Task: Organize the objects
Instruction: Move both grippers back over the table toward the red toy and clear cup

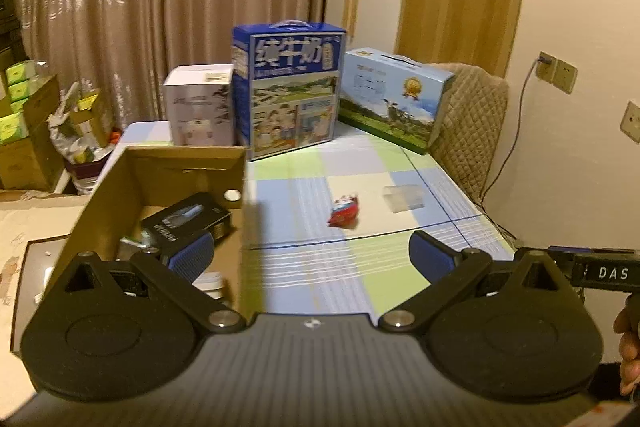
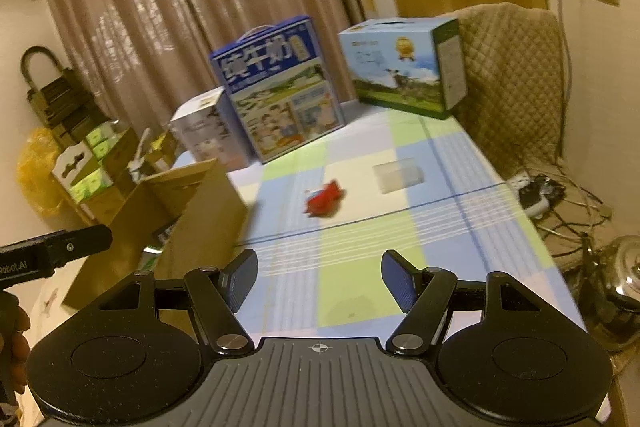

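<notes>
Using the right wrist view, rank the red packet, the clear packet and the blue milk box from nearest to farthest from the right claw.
1. Red packet, lying on the cloth ahead of the right claw, slightly left.
2. Clear packet, a little farther back, to the right.
3. Blue milk box, standing upright at the table's far end, to the left.

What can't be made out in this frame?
- Red packet: motion blur in both views, print unreadable.
- Clear packet: faint, contents unclear.
- Cardboard box: the left gripper covers its near contents; from the right wrist its wall hides the inside.
- Right gripper: open, empty.
</notes>
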